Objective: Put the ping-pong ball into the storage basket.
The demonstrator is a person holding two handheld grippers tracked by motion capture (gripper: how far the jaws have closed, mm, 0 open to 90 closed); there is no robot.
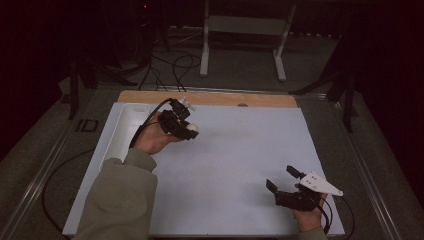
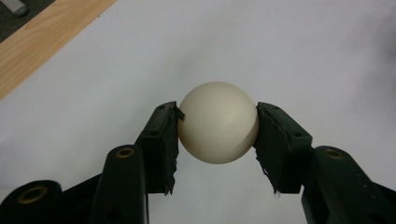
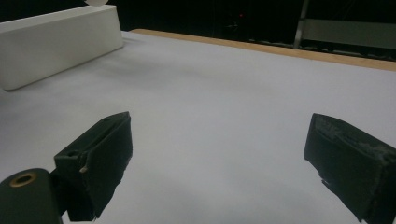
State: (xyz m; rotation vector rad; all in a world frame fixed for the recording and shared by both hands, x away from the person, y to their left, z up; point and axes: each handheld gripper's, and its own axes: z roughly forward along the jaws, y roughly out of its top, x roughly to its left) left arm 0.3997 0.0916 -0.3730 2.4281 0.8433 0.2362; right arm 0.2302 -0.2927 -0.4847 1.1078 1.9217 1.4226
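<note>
I have the left gripper [image 2: 217,128] clamped on the white ball [image 2: 218,122], just right of the white tray [image 1: 125,131] | right gripper [image 3: 219,154] apart, idle | pickup done, placing left

A white sheet [image 1: 240,165] covers most of the table, and a strip of bare wood [image 1: 210,98] runs along its far edge. On the sheet's left side lies a long white tray [image 1: 122,131], its length running away from the near edge; from low down it shows as a plain white block [image 3: 56,42]. Beyond the table stands a pale metal frame [image 1: 245,30] on two feet, on grey floor [image 1: 235,70]. Black cables [image 1: 175,67] loop across that floor toward the table's far left corner. The background is dark.
</note>
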